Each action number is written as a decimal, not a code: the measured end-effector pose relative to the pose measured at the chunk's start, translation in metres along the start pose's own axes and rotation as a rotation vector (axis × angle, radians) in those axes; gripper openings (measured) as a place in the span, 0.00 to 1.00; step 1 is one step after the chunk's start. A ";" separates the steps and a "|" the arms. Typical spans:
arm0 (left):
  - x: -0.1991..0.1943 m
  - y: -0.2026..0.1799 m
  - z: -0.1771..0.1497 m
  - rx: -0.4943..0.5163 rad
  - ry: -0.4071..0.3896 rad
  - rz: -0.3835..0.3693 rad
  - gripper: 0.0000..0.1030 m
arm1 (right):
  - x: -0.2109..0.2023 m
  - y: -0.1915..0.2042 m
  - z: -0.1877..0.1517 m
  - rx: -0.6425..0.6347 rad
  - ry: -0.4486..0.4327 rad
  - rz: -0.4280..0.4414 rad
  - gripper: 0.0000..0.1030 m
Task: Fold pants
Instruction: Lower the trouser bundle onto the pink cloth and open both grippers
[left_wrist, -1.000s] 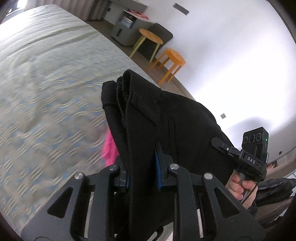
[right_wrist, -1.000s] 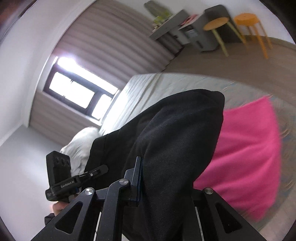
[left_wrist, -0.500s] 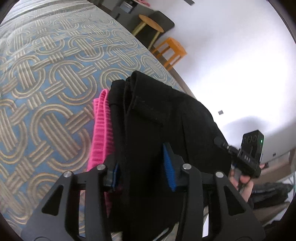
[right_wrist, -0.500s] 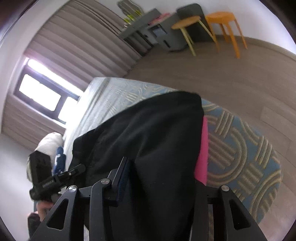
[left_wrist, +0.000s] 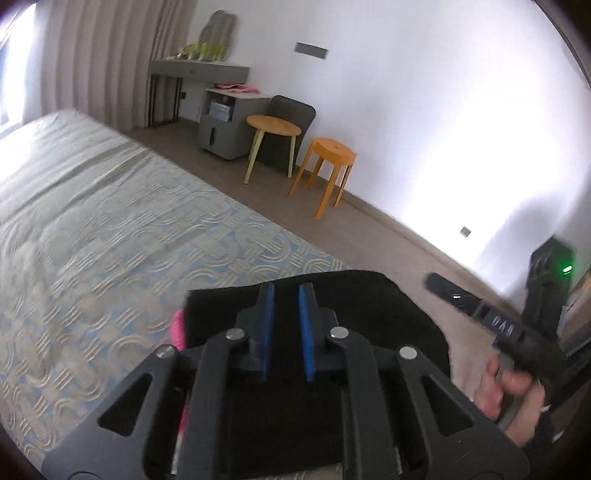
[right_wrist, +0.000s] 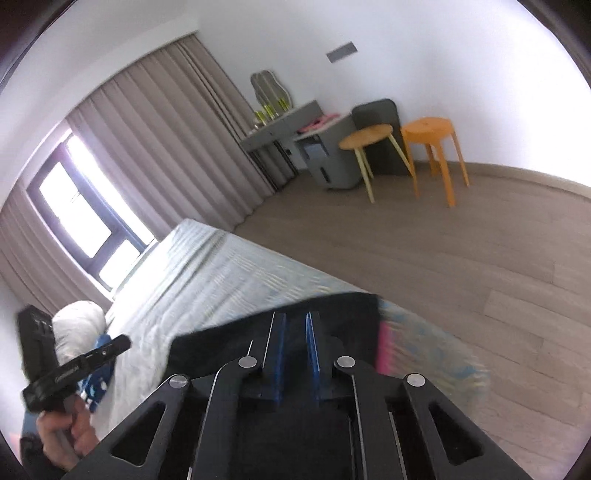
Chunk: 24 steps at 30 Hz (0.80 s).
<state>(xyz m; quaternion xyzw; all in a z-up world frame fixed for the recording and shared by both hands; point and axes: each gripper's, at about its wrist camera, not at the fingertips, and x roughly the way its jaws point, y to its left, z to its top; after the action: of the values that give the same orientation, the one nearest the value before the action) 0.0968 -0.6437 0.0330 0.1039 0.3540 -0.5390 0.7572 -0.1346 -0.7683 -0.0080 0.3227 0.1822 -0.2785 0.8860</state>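
Two grippers hover above the black pants (left_wrist: 351, 295), which lie folded flat on the bed (left_wrist: 110, 229), near its corner closest to the wooden floor (right_wrist: 443, 258). The left gripper (left_wrist: 286, 302) has its blue pads (left_wrist: 266, 325) parted by a narrow gap and nothing is between them — the dark cloth is seen below the fingers, not pinched. The right gripper (right_wrist: 294, 332) stands the same way: its jaws are a little apart, empty, with the pants (right_wrist: 332, 306) lying underneath.

A strip of pink fabric (left_wrist: 179, 330) shows at the left edge of the pants in the left wrist view, and in the right wrist view it appears just beside their right edge; how large this piece is, I cannot tell. The bed cover has a pale pattern of blue and beige loops, partly blurred.

Each camera also catches the other tool at the side of its picture, held by a bare hand (left_wrist: 506, 387).

Against the white wall stand an orange stool (left_wrist: 325, 166), a round wooden side table (left_wrist: 273, 136), a grey cabinet (left_wrist: 225, 125) and a dark chair — all well apart from the bed. A white pillow (right_wrist: 79, 325) lies at the far end of the bed, under the window (right_wrist: 81, 218) with grey curtains.
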 end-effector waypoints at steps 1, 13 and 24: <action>0.017 -0.006 -0.007 0.009 0.026 0.045 0.15 | 0.005 0.010 -0.005 -0.022 -0.008 -0.025 0.08; 0.081 0.023 -0.067 -0.001 0.011 0.161 0.07 | 0.077 -0.009 -0.075 -0.096 0.012 -0.273 0.05; 0.029 -0.011 -0.061 0.096 0.109 0.184 0.91 | 0.074 0.029 -0.065 -0.190 0.123 -0.392 0.28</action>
<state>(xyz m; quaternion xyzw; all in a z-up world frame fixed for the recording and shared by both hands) 0.0659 -0.6367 -0.0273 0.2012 0.3574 -0.4771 0.7773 -0.0684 -0.7340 -0.0791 0.2125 0.3203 -0.4067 0.8287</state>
